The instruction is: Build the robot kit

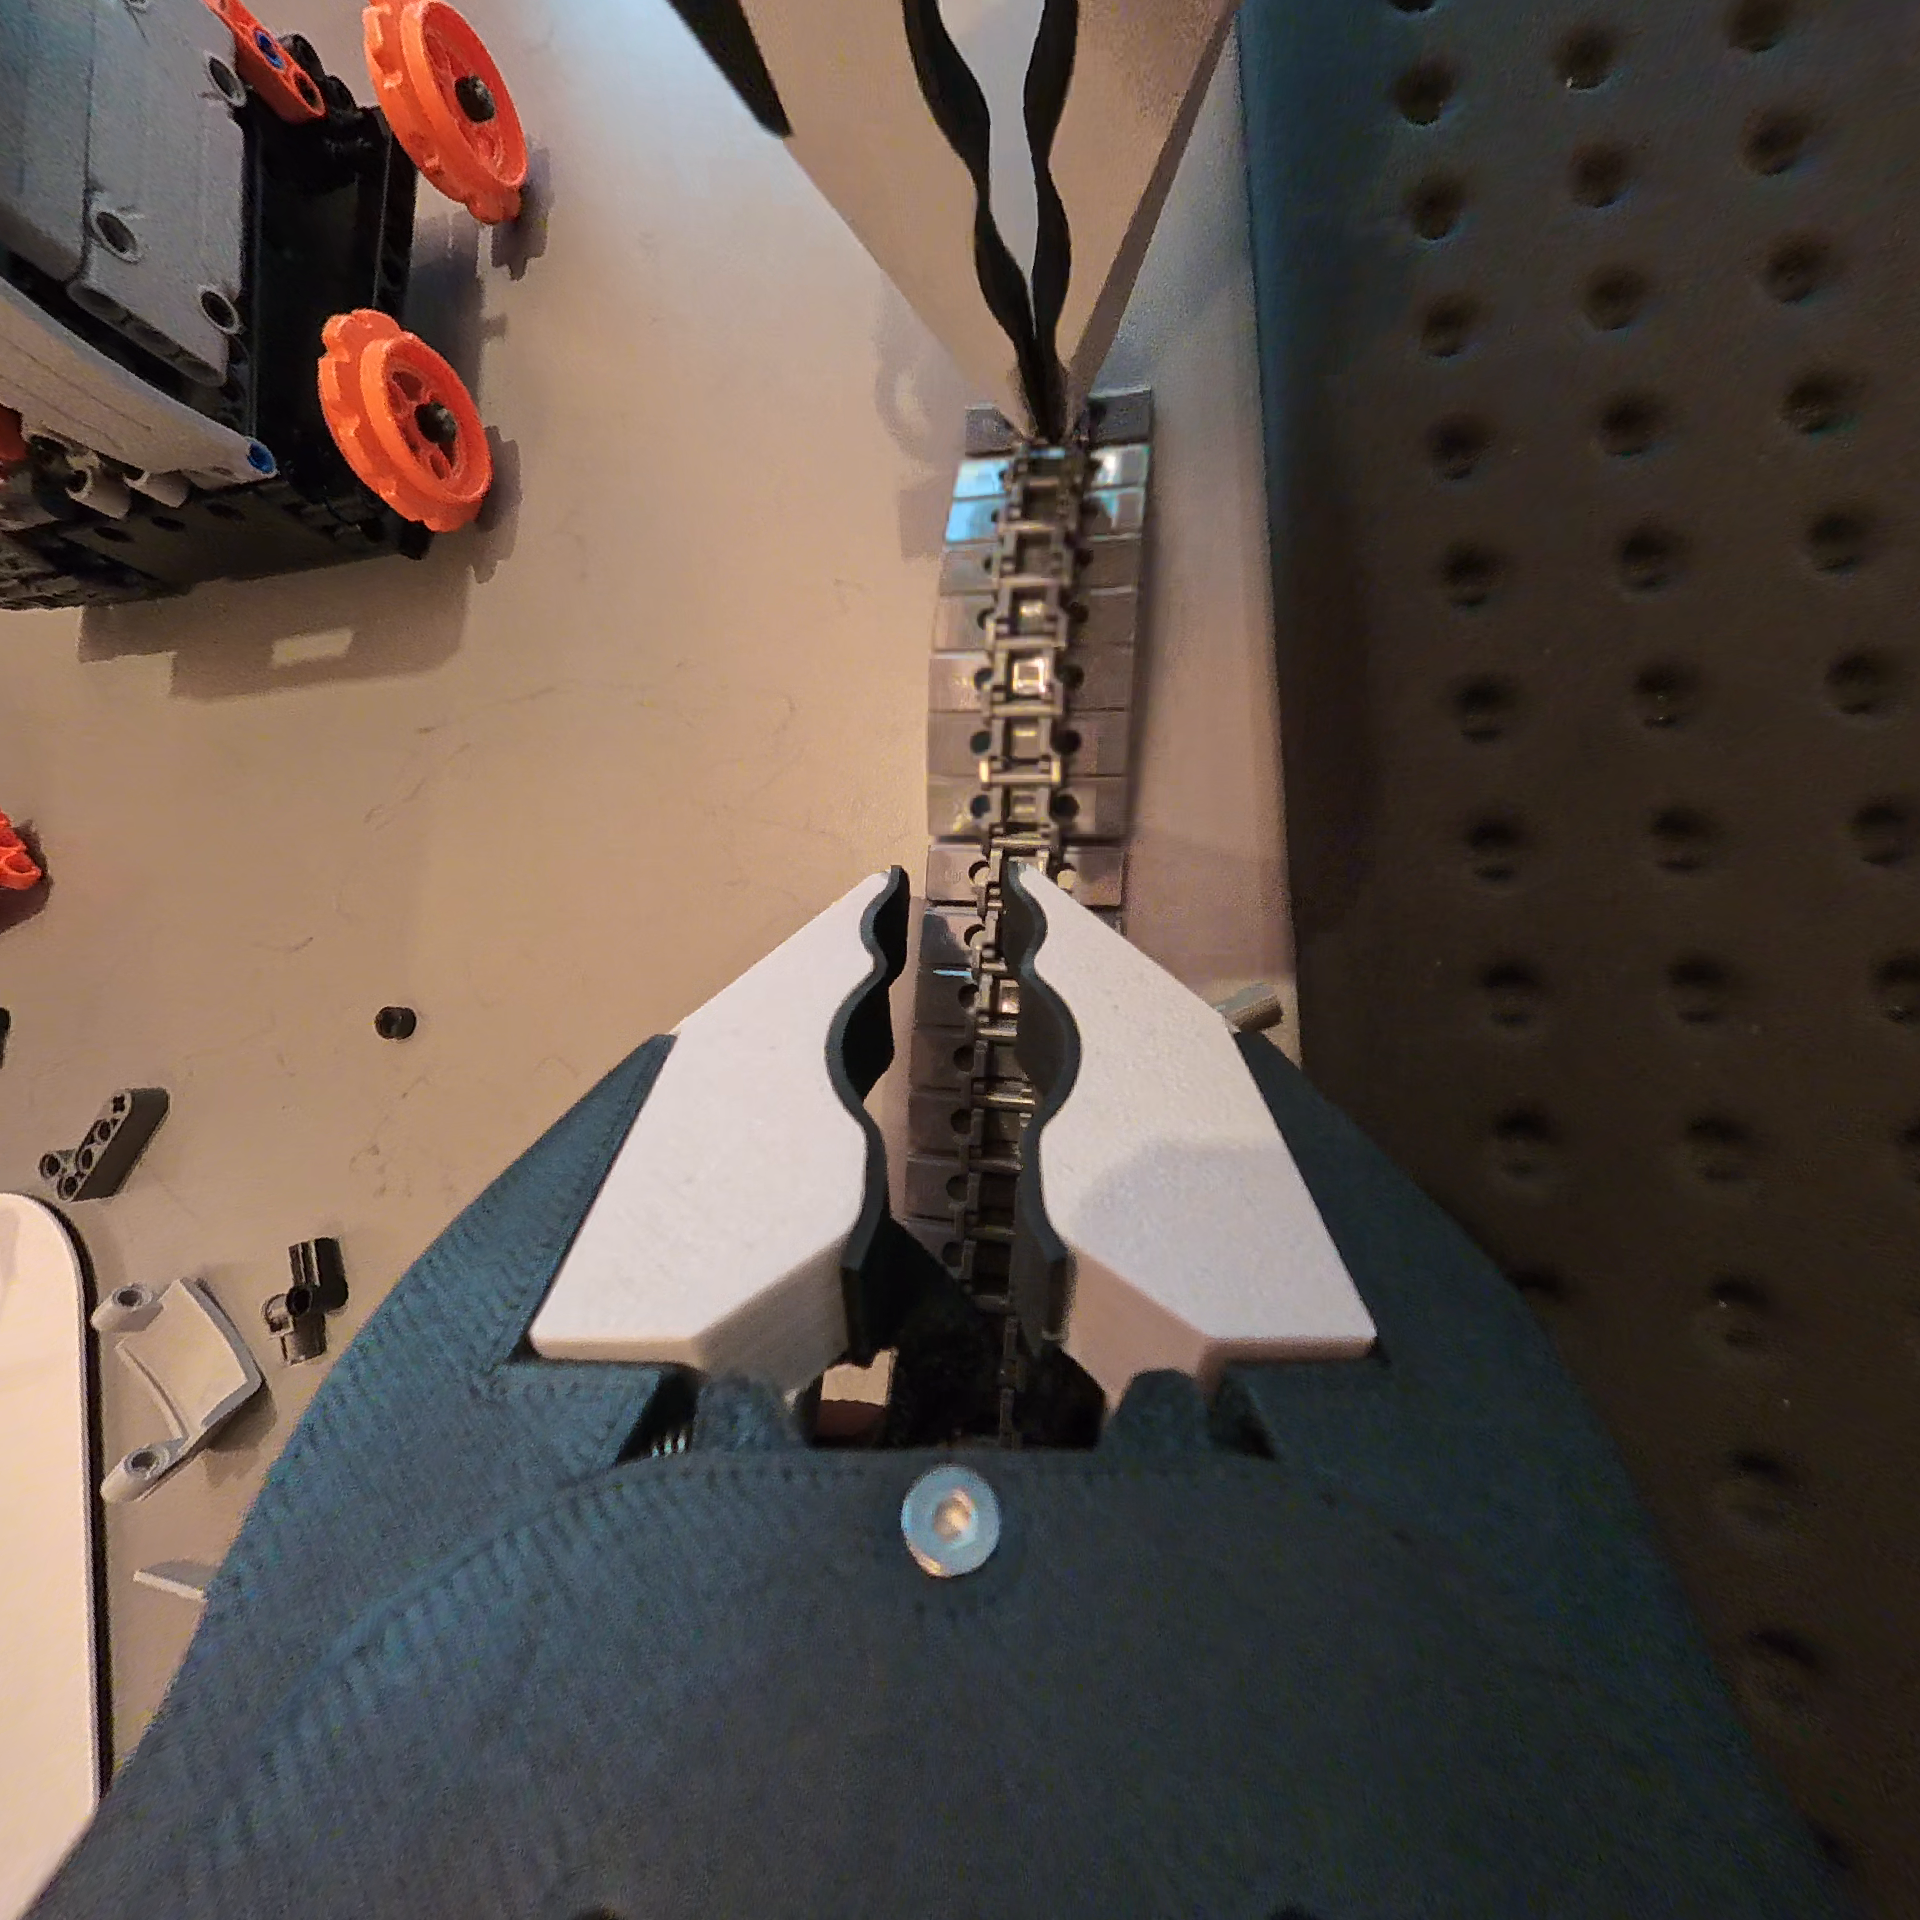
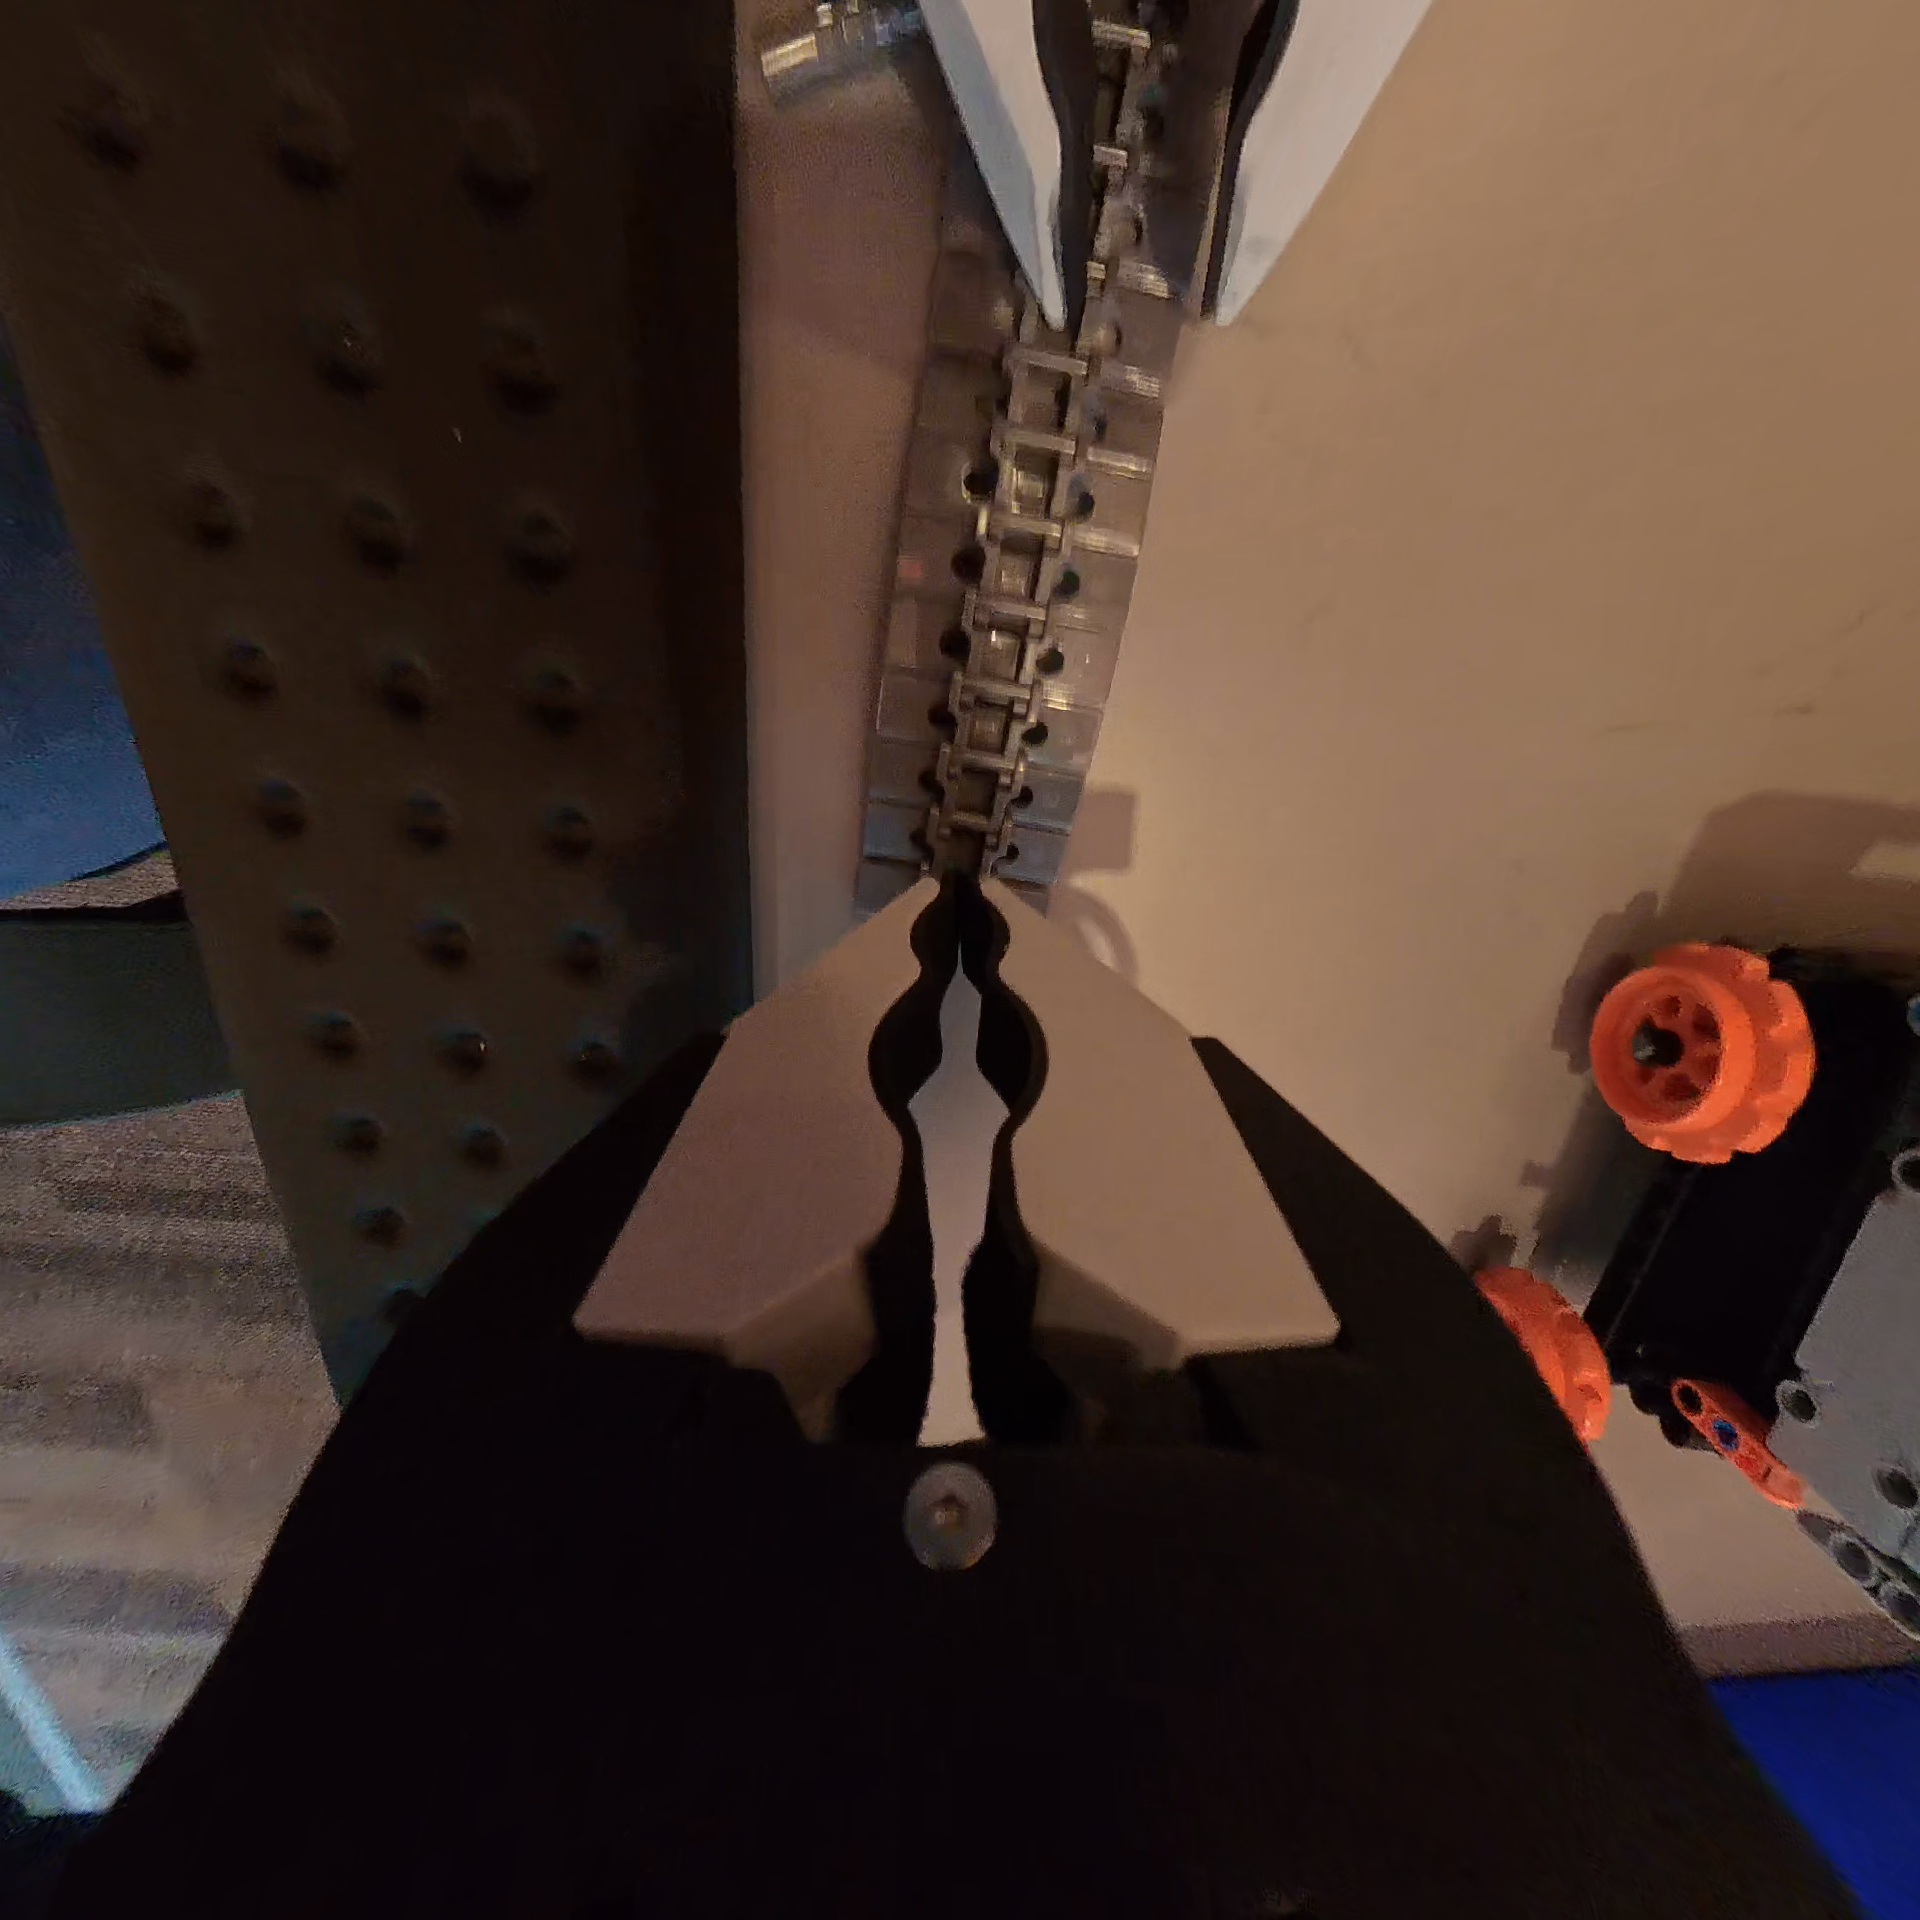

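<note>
Track chain (image 1: 1034,665) of grey toy links lies flat on the pale table (image 1: 644,748), held at both ends.
Left to right, left wrist view: white tray edge (image 1: 42,1507); loose small grey and black parts (image 1: 187,1351); toy vehicle (image 1: 156,343) of grey and black bricks with orange wheels (image 1: 403,421) at upper left; the chain; dark perforated panel (image 1: 1621,727) along the right. Chain's long axis runs straight away from each camera, parallel to and just beside the panel edge. Left gripper (image 1: 954,883): jaws part-open, straddling the near stretch of chain; contact cannot be told. Right gripper (image 2: 958,896), seen in its own view: tips pinched together on the chain's end link, chain extending away toward the other gripper. No readable writing or brand marks seen.
</note>
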Demonstrator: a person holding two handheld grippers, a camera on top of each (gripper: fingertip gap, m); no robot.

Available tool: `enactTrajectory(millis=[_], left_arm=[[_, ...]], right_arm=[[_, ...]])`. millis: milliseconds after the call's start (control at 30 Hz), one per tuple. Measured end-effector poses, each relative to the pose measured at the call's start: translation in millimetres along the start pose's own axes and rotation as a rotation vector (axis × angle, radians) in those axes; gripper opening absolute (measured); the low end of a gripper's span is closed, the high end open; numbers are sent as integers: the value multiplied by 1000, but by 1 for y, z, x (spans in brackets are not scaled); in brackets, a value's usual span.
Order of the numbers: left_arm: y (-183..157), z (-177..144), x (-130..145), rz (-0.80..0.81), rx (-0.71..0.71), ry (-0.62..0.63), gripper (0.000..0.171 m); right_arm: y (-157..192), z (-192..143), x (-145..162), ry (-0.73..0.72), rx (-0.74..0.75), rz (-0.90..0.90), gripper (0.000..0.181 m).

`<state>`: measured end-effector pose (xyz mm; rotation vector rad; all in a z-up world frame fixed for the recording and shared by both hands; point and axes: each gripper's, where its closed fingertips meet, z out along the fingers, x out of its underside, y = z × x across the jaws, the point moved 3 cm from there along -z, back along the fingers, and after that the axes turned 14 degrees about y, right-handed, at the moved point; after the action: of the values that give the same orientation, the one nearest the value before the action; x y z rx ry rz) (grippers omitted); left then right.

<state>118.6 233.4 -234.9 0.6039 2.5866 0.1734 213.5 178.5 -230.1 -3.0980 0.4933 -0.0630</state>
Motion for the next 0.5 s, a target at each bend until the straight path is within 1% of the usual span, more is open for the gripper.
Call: enactTrajectory(millis=[100, 167, 233, 300, 333, 400, 433, 467, 500], left_arm=[[1, -1, 2, -14, 13, -4, 19], [5, -4, 5, -22, -1, 1, 24], [12, -14, 9, -46, -18, -9, 23], [24, -30, 16, -83, -63, -25, 23], [29, -39, 20, -107, -83, -39, 23], [44, -60, 31, -152, -167, -53, 23], [50, -71, 37, -173, -206, -57, 23], [56, -83, 44, -204, -249, -68, 22], [63, -96, 50, -240, -304, -82, 22]], right_arm=[[-1, 0, -3, 53, -21, -22, 0], [-2, 0, -4, 48, -34, -24, 0], [-1, 0, -3, 48, -24, -45, 0], [-4, -1, -3, 39, -2, -35, 0], [-5, -2, -1, 37, 6, -28, 3], [-10, -10, -1, 18, 41, -18, 7], [-12, -17, -3, 3, 57, -15, 10], [-14, -24, -7, -17, 84, -24, 9], [-17, -32, -18, -61, 114, -33, 8]])
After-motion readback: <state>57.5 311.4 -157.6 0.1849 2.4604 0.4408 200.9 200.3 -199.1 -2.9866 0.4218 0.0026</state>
